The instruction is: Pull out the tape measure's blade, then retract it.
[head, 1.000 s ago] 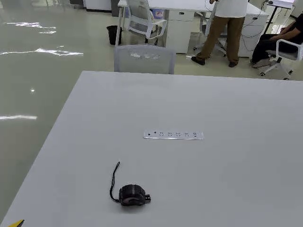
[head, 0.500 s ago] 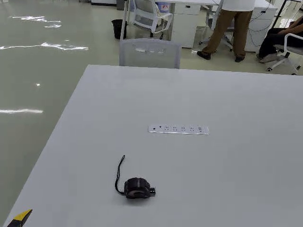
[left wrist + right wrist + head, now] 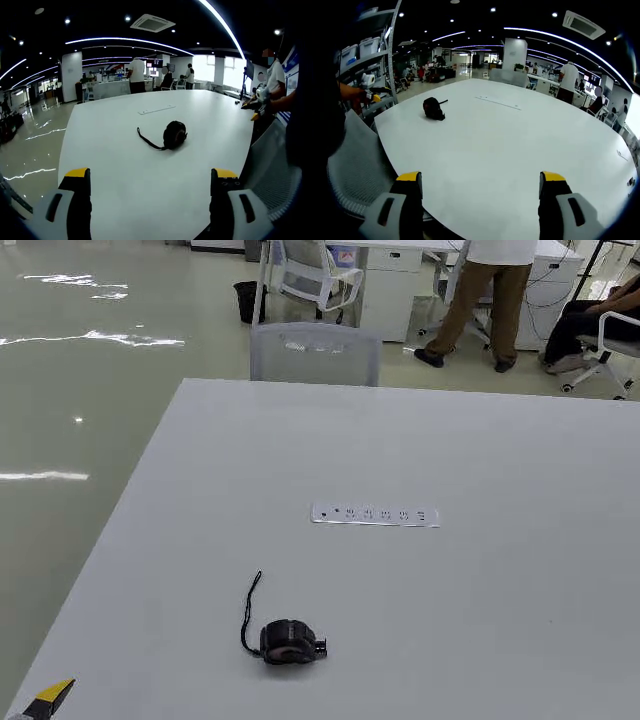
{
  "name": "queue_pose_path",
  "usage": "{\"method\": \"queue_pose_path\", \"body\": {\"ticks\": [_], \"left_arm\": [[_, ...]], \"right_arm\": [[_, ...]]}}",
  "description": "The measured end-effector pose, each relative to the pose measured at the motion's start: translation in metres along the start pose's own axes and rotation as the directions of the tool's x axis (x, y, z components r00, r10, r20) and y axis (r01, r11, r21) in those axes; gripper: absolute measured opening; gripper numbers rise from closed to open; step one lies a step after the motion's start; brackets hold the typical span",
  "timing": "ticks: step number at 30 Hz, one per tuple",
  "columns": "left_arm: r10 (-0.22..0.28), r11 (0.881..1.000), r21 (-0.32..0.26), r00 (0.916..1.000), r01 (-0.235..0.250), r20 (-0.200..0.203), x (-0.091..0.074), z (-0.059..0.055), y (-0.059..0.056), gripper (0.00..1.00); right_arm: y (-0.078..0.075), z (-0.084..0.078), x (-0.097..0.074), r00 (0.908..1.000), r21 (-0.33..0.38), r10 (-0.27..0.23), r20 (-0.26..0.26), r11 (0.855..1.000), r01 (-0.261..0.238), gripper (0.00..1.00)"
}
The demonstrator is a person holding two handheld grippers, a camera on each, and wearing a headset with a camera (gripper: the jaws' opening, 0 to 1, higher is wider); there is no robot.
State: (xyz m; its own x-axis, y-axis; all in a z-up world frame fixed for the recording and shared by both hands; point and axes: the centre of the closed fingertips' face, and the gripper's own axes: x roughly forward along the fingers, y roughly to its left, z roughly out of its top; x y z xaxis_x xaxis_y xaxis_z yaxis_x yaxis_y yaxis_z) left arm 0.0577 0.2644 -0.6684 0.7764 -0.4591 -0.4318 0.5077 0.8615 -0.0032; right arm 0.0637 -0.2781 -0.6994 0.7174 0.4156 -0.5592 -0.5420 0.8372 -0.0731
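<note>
The black tape measure (image 3: 290, 642) lies on the white table (image 3: 420, 440) near its front left, blade in, its black wrist strap (image 3: 247, 605) trailing away from it. A yellow fingertip (image 3: 54, 695) of my left gripper pokes in at the head view's bottom left corner. In the left gripper view the left gripper (image 3: 151, 173) stands open at the table's edge, the tape measure (image 3: 175, 134) well ahead of it. The right gripper (image 3: 480, 176) is also open, with the tape measure (image 3: 433, 108) far off to its left. Nothing is held.
A white power strip (image 3: 375, 515) lies flat mid-table beyond the tape measure. A grey mesh chair (image 3: 313, 353) stands at the far edge. People stand and sit by desks (image 3: 400, 280) at the back. A grey chair back (image 3: 355, 170) is beside the right gripper.
The head view has shifted, mostly before half a second ago. The tape measure lies where it was. The yellow fingertip at the bottom left corner has barely moved.
</note>
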Motion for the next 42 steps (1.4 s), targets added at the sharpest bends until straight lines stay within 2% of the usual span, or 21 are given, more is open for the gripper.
{"method": "queue_pose_path", "body": {"ticks": [5,9,12,14,16,19,26,35,38,42], "left_arm": [[-0.04,0.999,-0.001,0.9992,0.04,-0.004,0.008,0.006,-0.001,0.99],[-0.057,0.998,0.003,0.9983,0.057,-0.009,0.015,0.005,0.001,0.99],[-0.069,0.996,0.048,0.9964,0.071,-0.048,0.022,0.005,0.0,0.99],[-0.086,0.994,0.056,0.9949,0.089,-0.052,0.028,0.009,-0.001,0.99],[-0.119,0.991,0.057,0.9909,0.123,-0.062,0.034,0.013,-0.005,0.99],[-0.133,0.984,0.106,0.9871,0.142,-0.09,0.042,0.016,-0.005,0.99],[-0.161,0.975,0.138,0.9829,0.172,-0.09,0.06,0.03,-0.006,0.99],[-0.185,0.964,0.169,0.9758,0.203,-0.117,0.08,0.029,-0.002,0.97],[-0.205,0.958,0.177,0.9715,0.224,-0.119,0.089,0.032,-0.007,0.96],[-0.221,0.948,0.2,0.9643,0.247,-0.147,0.1,0.033,-0.012,0.93]], "right_arm": [[-0.002,0.003,0.008,0.9999,-0.013,0.007,-0.008,1.0,-0.007,1.0],[0.004,0.01,0.013,0.9997,-0.03,0.023,-0.008,0.999,-0.023,0.99],[0.005,0.012,0.02,0.9992,-0.032,0.04,-0.007,0.999,-0.041,0.99],[0.007,0.015,0.025,0.9983,-0.037,0.057,-0.008,0.998,-0.057,0.98],[0.01,0.018,0.03,0.997,-0.047,0.076,-0.012,0.996,-0.077,0.98],[0.011,0.021,0.037,0.9959,-0.06,0.089,-0.016,0.994,-0.09,0.99],[0.014,0.031,0.052,0.9923,-0.076,0.123,-0.014,0.989,-0.124,0.98],[0.019,0.04,0.064,0.9872,-0.086,0.158,-0.022,0.983,-0.16,0.97],[0.027,0.047,0.071,0.9833,-0.1,0.18,-0.028,0.978,-0.182,0.96],[0.028,0.056,0.08,0.9787,-0.123,0.204,-0.018,0.971,-0.205,0.94]]}}
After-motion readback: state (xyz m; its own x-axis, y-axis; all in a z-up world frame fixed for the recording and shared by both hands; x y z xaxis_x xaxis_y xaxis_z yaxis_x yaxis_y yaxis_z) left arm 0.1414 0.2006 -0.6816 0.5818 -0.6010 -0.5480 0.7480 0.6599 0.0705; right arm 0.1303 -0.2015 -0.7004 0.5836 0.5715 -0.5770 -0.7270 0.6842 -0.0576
